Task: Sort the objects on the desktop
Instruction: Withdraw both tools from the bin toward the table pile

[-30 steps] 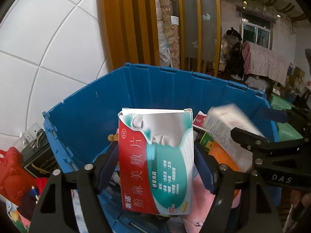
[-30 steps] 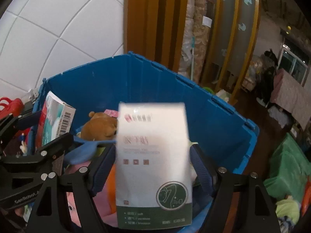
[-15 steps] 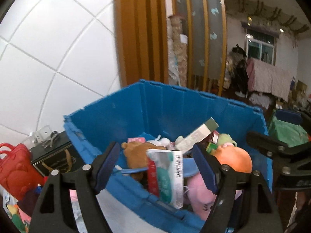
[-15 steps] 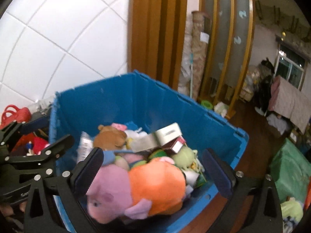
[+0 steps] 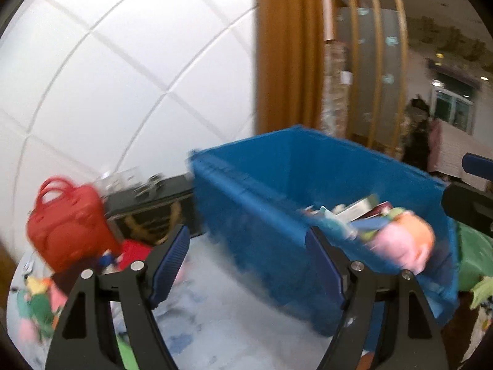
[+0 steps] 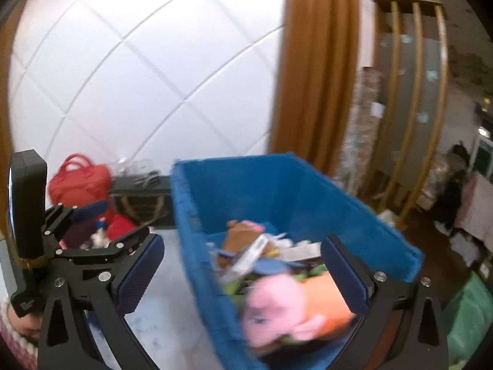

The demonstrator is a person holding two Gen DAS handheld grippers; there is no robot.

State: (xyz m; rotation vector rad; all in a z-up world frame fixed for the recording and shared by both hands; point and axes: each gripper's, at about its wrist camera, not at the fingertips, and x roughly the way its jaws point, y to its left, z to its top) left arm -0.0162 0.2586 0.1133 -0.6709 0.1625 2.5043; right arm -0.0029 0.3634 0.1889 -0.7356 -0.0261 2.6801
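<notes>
A blue plastic crate (image 5: 252,203) stands on the table and holds a pink and orange plush toy (image 5: 403,243), boxes and other soft toys. It also shows in the right wrist view (image 6: 295,197) with the plush (image 6: 295,305) at its near end. My left gripper (image 5: 246,265) is open and empty, back from the crate's left side. My right gripper (image 6: 243,277) is open and empty, over the crate's near corner. The left gripper (image 6: 101,225) shows at the left of the right wrist view.
A red handbag (image 5: 64,222) and a black case (image 5: 151,206) stand at the back left against the white tiled wall. Small toys (image 5: 34,305) lie at the table's left edge. A green bag (image 6: 471,317) sits on the floor to the right.
Both grippers let go of their medicine boxes, which dropped into the crate. Both have since pulled back and swung left, now open and empty.
</notes>
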